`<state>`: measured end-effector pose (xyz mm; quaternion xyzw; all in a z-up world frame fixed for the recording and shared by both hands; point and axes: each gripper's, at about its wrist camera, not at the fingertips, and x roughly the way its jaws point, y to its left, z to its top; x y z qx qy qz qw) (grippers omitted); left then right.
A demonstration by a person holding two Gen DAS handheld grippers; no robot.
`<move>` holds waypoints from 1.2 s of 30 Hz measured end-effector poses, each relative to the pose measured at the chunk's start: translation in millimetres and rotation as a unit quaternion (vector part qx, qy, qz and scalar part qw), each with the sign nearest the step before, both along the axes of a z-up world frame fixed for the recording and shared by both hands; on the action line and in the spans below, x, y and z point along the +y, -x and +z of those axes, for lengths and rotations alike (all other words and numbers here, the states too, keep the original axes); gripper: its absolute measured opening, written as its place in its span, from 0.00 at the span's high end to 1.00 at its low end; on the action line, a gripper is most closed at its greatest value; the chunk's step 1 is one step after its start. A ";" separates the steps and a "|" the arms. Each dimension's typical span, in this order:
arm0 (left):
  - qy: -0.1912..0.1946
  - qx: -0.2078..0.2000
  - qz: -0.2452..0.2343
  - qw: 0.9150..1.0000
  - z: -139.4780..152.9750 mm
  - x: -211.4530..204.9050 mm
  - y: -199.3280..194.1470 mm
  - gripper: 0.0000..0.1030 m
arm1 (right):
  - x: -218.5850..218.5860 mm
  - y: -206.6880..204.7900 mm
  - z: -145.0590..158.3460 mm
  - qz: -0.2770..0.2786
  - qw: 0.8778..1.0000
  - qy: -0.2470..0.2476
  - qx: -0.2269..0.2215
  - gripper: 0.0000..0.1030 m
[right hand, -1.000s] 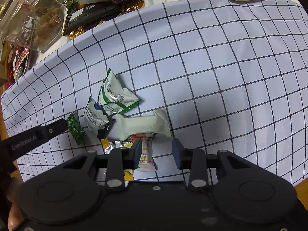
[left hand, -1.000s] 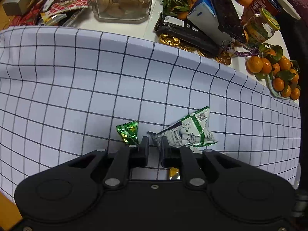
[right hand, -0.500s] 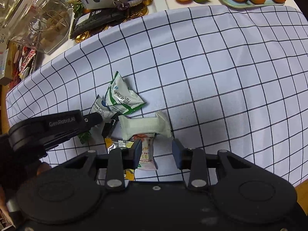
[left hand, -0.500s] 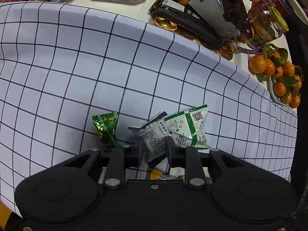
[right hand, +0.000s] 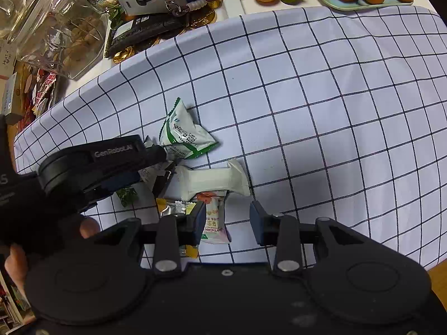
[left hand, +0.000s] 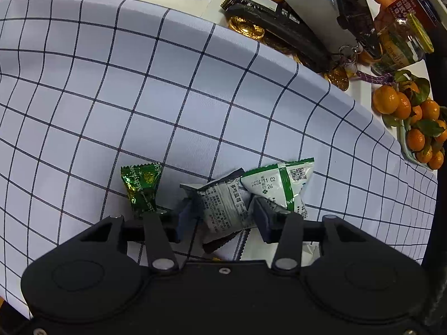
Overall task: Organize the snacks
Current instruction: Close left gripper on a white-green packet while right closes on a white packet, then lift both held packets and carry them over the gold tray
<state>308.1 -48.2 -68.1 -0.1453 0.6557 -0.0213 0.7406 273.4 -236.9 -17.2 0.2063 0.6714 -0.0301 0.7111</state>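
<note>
Left wrist view: left tool (left hand: 222, 219) is sitting low over the checked cloth (left hand: 195, 89), fingers now spread wider than a second ago, straddling the grey packet (left hand: 223, 206); green candy (left hand: 141, 187) just left.

Right wrist view: right tool (right hand: 226, 222) is hovering, fingers parted, pink packet (right hand: 213, 220) lying between them.

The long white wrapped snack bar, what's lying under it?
The long white wrapped snack bar overlaps the top end of a pink-and-white hawthorn snack packet. Under its left end is a dark wrapper, mostly covered. Below is checked cloth.
</note>
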 end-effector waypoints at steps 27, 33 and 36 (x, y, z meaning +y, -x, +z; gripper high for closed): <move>-0.128 -0.080 -0.064 0.986 53.2 22.8 12.7 0.62 | 28.7 5.5 -30.2 0.026 0.999 0.003 0.047 0.64; -0.114 -0.045 -0.057 0.991 46.1 41.3 12.6 0.62 | 55.6 10.4 -41.2 0.057 0.997 0.021 0.056 0.64; -0.130 -0.042 -0.056 0.989 45.0 45.5 15.3 0.62 | 64.5 10.2 -43.9 0.064 0.996 0.029 0.055 0.64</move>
